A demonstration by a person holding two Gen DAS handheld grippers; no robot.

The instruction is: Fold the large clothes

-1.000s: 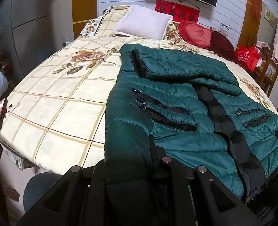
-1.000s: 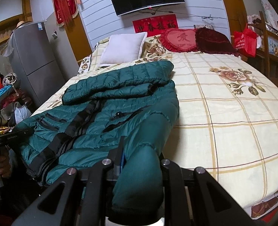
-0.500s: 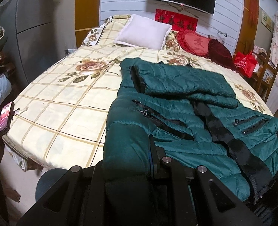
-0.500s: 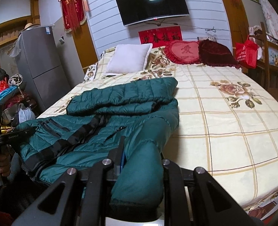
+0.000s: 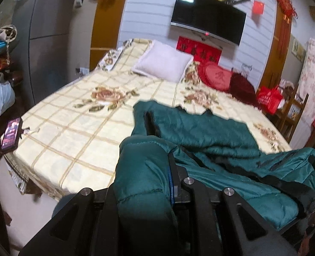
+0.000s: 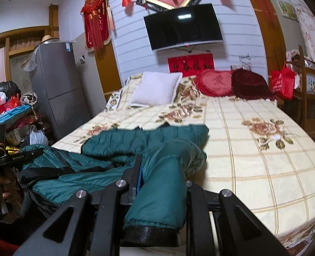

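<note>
A dark green quilted puffer jacket [image 5: 210, 140] lies on the bed, its sleeves folded across the chest. My left gripper [image 5: 148, 183] is shut on the jacket's left hem corner and holds it lifted. My right gripper [image 6: 163, 183] is shut on the right hem corner of the jacket [image 6: 136, 140], also lifted. The left gripper also shows at the left edge of the right wrist view [image 6: 14, 157]. The jacket's lower half hangs between the two grippers near the bed's foot.
The bed [image 5: 76, 128] has a cream floral checked cover. A white pillow [image 5: 163, 60] and red cushions [image 5: 216, 75] lie at its head. A phone [image 5: 11, 133] sits at the left bed edge. A grey fridge [image 6: 57, 85] and clutter stand left; a wooden chair [image 6: 306, 89] stands right.
Both grippers have lifted and tipped upward with the hem corners. The jacket's lower half has risen off the bed, and more wall and TV show now.
</note>
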